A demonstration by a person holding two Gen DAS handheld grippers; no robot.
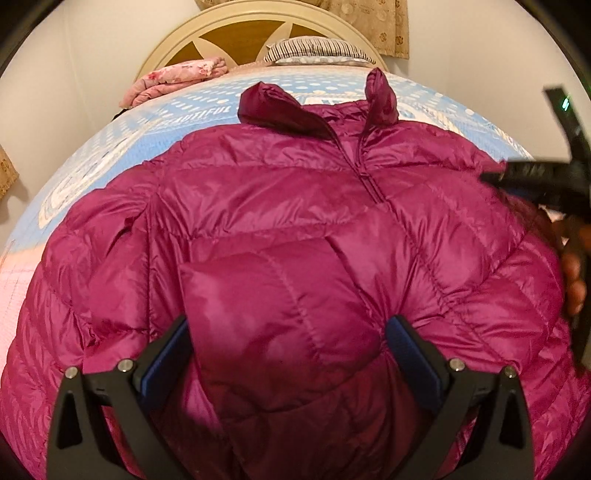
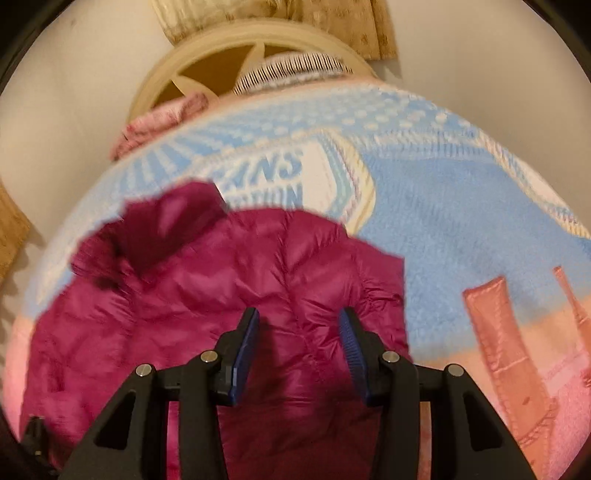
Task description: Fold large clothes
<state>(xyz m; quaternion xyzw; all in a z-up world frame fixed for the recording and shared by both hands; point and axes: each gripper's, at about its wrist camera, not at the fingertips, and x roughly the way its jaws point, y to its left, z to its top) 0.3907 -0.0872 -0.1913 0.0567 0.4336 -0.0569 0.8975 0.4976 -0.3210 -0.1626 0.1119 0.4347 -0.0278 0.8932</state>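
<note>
A magenta quilted puffer jacket [image 1: 295,206] lies front up on the bed, collar toward the headboard, zipper partly closed. My left gripper [image 1: 288,332] is open, its blue-padded fingers wide apart with a folded-over sleeve or fold of the jacket between them near the hem. In the right wrist view the jacket [image 2: 207,295] shows from its right shoulder side, blurred. My right gripper [image 2: 298,321] is open just above the jacket's shoulder area, holding nothing. The right gripper's black body also shows in the left wrist view [image 1: 546,181] at the far right.
The bed carries a light blue and pink printed blanket [image 2: 443,206]. A cream headboard [image 1: 258,26], a striped pillow [image 1: 317,50] and a folded pink floral cloth [image 1: 177,79] sit at the far end. White walls surround the bed.
</note>
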